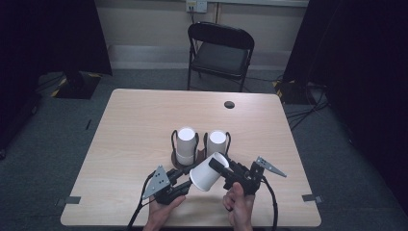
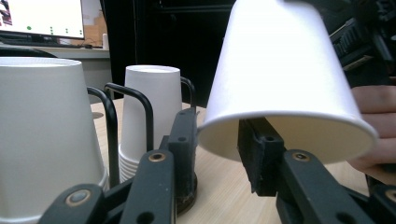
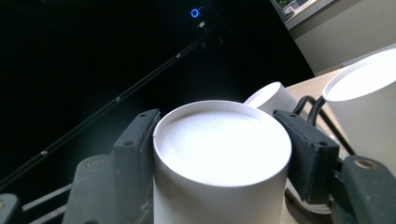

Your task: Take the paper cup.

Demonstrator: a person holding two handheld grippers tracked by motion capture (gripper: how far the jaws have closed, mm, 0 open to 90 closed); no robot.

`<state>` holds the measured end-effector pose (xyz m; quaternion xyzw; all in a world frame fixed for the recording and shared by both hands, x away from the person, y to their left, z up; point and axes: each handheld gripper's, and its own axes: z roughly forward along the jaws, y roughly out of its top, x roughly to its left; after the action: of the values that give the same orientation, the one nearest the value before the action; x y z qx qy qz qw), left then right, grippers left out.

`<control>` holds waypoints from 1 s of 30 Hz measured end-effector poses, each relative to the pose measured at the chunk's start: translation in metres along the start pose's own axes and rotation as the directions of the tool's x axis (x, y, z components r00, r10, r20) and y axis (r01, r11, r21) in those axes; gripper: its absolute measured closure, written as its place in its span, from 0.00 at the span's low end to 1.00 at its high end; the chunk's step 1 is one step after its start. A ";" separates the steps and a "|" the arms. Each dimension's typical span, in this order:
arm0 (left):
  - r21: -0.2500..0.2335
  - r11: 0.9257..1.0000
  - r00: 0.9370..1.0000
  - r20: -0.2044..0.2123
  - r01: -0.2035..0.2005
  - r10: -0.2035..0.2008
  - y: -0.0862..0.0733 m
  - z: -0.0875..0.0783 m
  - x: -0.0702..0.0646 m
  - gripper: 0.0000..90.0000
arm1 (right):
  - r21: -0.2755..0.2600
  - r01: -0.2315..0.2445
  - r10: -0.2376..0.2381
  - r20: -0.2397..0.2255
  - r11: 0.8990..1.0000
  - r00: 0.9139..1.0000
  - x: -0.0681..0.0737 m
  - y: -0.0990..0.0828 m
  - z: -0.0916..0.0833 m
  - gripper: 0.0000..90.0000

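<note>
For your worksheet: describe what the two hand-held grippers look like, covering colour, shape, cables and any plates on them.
Both the left gripper and the right gripper are black, each with two flat, blocky jaws joined by brass-coloured pivot pins. Each carries a grey three-cornered plate with small holes, and a black cable trails from each towards the person. The forearms show no sleeves.

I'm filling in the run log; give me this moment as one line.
right gripper: shut on paper cup, held tilted | left gripper: open, one finger inside cup mouth | cup holder: two inverted stacks
</note>
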<state>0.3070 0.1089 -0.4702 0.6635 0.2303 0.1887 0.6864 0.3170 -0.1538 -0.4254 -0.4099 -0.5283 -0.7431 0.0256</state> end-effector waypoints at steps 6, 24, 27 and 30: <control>-0.010 1.000 1.000 -0.013 -0.022 0.022 -0.001 0.003 -0.001 0.81 | 0.021 -0.006 0.007 -0.011 1.000 1.000 0.000 -0.005 0.003 0.39; -0.009 1.000 1.000 0.011 -0.024 0.024 -0.001 0.005 -0.003 0.89 | 0.063 -0.058 0.060 -0.032 0.996 0.998 -0.003 -0.012 0.007 0.37; 0.003 1.000 1.000 0.021 -0.021 0.021 -0.001 0.006 -0.004 0.92 | 0.060 -0.038 0.039 -0.012 0.997 0.999 -0.004 -0.013 0.006 0.35; 0.015 1.000 1.000 0.026 -0.011 0.011 -0.001 0.004 -0.002 0.93 | 0.060 -0.015 0.015 0.010 0.998 1.000 -0.004 -0.013 0.005 0.34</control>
<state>0.3078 0.1042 -0.4713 0.6722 0.2191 0.1820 0.6834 0.3167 -0.1456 -0.4376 -0.4164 -0.5474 -0.7248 0.0411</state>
